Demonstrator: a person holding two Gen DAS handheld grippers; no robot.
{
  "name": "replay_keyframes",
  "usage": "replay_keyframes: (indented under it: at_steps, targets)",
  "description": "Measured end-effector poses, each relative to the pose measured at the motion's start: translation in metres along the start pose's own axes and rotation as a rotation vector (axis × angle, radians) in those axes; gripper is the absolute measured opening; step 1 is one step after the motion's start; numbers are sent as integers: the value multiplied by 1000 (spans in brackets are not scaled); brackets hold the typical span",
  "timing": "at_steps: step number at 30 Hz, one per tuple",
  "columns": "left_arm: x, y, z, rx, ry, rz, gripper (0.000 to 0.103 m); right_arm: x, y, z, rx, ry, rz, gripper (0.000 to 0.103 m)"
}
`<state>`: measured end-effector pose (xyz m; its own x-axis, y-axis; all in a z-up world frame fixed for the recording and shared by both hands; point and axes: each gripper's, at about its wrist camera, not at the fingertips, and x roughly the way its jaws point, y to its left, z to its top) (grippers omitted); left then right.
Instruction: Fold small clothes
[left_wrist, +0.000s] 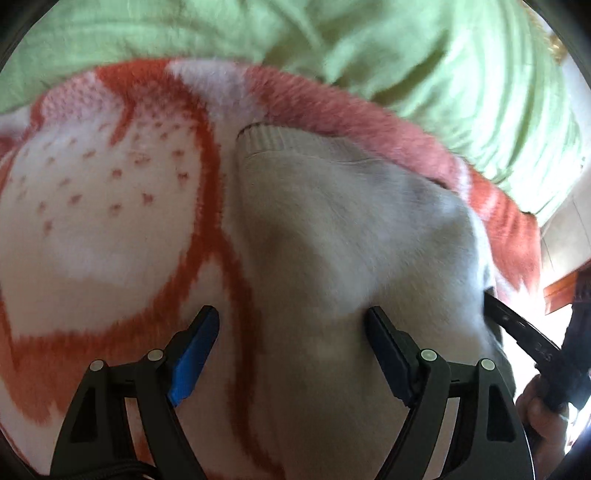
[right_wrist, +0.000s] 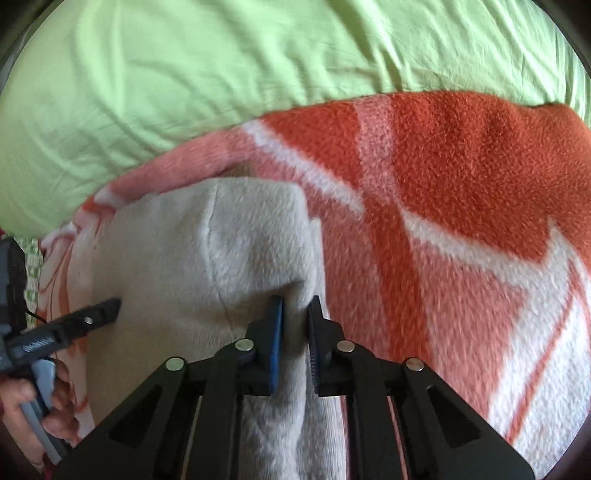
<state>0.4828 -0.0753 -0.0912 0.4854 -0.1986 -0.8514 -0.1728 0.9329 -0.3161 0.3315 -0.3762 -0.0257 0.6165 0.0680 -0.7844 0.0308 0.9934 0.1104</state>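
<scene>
A small cream knitted garment (left_wrist: 332, 221) with a ribbed cuff lies on an orange, pink and white fleece blanket (left_wrist: 92, 221). My left gripper (left_wrist: 291, 314) hangs open just above the garment's left edge, its pads apart and gripping nothing. In the right wrist view my right gripper (right_wrist: 294, 301) is shut on a bunched fold of the garment (right_wrist: 192, 258), lifting that edge into a ridge. One of the left gripper's fingers (right_wrist: 99, 310) rests at the garment's left side, held by a hand (right_wrist: 22, 398). A right gripper finger (left_wrist: 517, 328) shows behind the garment's right edge.
The blanket (right_wrist: 461, 184) lies over a wrinkled light green sheet (right_wrist: 221, 74) that fills the far side of both views. At the right edge of the left wrist view are a brightly lit floor and a piece of wooden furniture (left_wrist: 557, 291).
</scene>
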Motion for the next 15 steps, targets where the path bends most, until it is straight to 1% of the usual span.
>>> replay_keyframes:
  at_steps: [3, 5, 6, 8, 9, 10, 11, 12, 13, 14, 15]
  targets:
    - [-4, 5, 3, -12, 0, -14, 82, 0, -4, 3, 24, 13, 29, 13]
    - [-14, 10, 0, -14, -2, -27, 82, -10, -7, 1, 33, 12, 59, 16]
    - [-19, 14, -3, -28, 1, -46, 81, -18, -9, -1, 38, 8, 78, 19]
    - [-25, 15, -8, -50, 14, -80, 81, -32, -11, -6, 40, -2, 78, 28]
    - [-29, 17, -14, -58, 19, -93, 81, -40, -12, -10, 38, -10, 74, 31]
    - [-33, 17, -21, -66, 22, -108, 81, -46, -13, -13, 40, -13, 81, 39]
    - [-37, 20, -28, -75, 25, -122, 82, -52, -13, -18, 45, -15, 95, 51]
    - [-40, 21, -36, -84, 28, -135, 82, -58, -13, -24, 51, -17, 114, 57]
    - [-44, 24, -44, -94, 34, -161, 82, -65, -13, -30, 56, -23, 128, 67]
    - [-45, 24, -50, -100, 41, -181, 83, -69, -12, -37, 58, -28, 140, 70]
    - [-46, 25, -58, -109, 51, -201, 84, -73, -13, -42, 60, -29, 150, 70]
